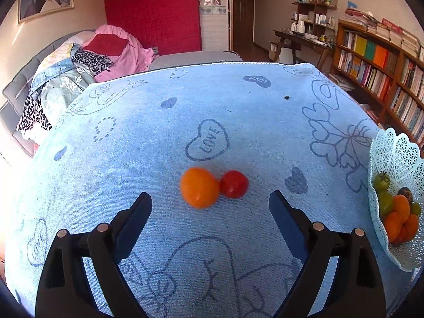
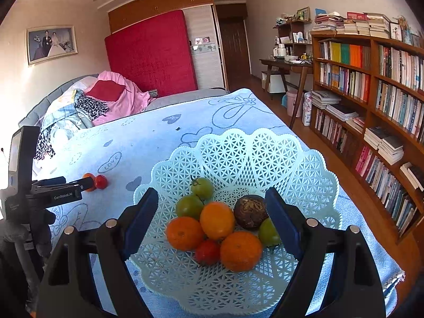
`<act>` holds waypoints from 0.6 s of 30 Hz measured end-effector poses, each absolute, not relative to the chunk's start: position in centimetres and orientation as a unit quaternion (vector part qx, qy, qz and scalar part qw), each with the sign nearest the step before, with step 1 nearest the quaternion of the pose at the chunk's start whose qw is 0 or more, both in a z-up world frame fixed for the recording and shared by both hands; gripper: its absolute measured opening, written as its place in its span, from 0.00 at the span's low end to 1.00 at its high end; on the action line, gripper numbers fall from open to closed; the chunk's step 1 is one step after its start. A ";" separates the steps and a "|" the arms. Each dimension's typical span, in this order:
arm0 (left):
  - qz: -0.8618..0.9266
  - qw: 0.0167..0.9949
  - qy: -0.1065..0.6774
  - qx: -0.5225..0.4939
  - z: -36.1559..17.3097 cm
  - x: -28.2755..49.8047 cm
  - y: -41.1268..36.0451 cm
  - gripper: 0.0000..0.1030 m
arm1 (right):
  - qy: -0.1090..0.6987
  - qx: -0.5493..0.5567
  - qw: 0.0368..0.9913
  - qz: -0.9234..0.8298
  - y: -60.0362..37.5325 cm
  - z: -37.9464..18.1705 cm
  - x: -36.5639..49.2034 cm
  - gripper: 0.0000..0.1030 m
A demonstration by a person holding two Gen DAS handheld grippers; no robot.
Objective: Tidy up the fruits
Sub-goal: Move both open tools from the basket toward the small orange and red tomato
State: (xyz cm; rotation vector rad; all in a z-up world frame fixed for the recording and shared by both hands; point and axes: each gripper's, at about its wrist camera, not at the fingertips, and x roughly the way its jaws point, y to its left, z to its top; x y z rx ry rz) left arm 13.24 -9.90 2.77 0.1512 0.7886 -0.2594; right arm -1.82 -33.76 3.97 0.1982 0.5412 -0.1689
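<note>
An orange fruit [image 1: 198,190] and a small red tomato [image 1: 234,184] lie side by side, touching, on the blue patterned cloth [image 1: 238,122]. My left gripper [image 1: 210,202] hangs open just short of them, with nothing between its fingers. A pale blue lattice basket [image 2: 265,148] holds several fruits: orange ones [image 2: 239,250], green tomatoes [image 2: 202,188], a red tomato [image 2: 208,251] and a dark brown round fruit [image 2: 250,212]. Over the basket's near side my right gripper [image 2: 212,206] stands open, holding nothing. The left gripper [image 2: 87,182] shows at the left of the right wrist view, by the two loose fruits.
The basket [image 1: 394,159] sits at the table's right edge. Past that edge stand bookshelves [image 2: 371,92] and a wooden desk [image 2: 288,66]. Behind the table is a sofa piled with clothes [image 1: 87,61] and a red mattress [image 1: 153,13] against the wall.
</note>
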 end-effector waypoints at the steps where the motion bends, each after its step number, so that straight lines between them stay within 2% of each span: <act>1: -0.123 0.912 0.383 0.075 2.7 13.4 -9.7 0.87 | 0.268 0.095 0.955 -0.079 -33.5 4.0 -1.7 0.82; 18: -0.096 0.908 0.394 0.105 0.5 15.6 -8.0 0.87 | 0.288 0.055 0.956 -0.002 -28.3 4.3 1.3 0.86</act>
